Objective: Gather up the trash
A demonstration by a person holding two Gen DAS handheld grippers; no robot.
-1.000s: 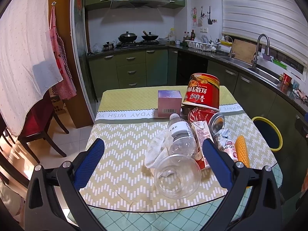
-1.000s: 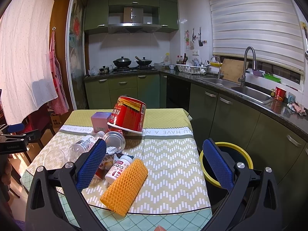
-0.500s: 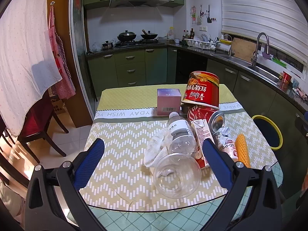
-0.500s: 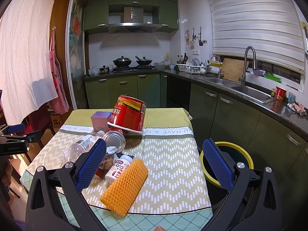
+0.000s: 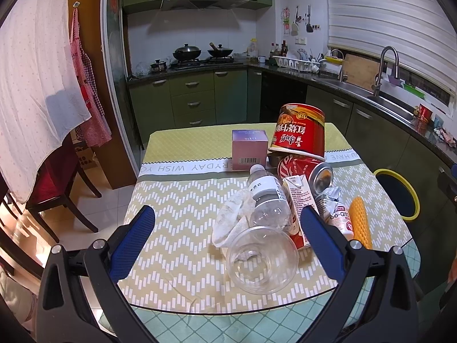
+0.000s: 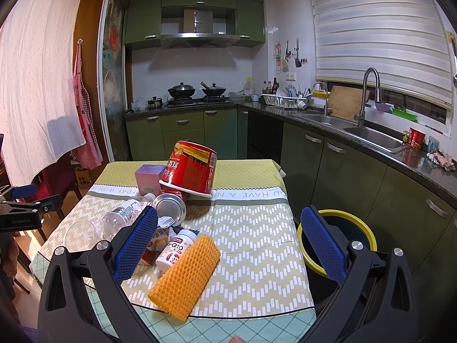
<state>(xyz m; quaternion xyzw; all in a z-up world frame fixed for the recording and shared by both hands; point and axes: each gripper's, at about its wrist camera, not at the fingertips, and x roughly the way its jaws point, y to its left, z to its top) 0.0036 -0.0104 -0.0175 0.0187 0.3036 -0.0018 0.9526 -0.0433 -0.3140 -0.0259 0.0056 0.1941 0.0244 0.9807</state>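
Trash lies in a heap on the table: a clear plastic cup (image 5: 261,260) on its side, a clear bottle (image 5: 267,200), a crumpled white tissue (image 5: 232,223), a drink carton (image 5: 298,203), a red can (image 5: 305,170), a red noodle tub (image 5: 298,135), a pink box (image 5: 250,150), a pill bottle (image 6: 175,250) and an orange foam net (image 6: 185,274). My left gripper (image 5: 227,234) is open, its fingers either side of the cup and short of it. My right gripper (image 6: 228,240) is open above the table's near edge, the net just below it. A yellow-rimmed bin (image 6: 337,243) stands right of the table.
The table (image 5: 177,208) has a chevron cloth with bare space on its left half. A dark wooden chair (image 5: 57,183) stands at the left. Green cabinets and a counter with a sink (image 6: 368,135) run along the right, close behind the bin.
The left wrist view has tilted up slightly and drawn a little nearer the cup. The right gripper has not visibly moved. Both stay open.
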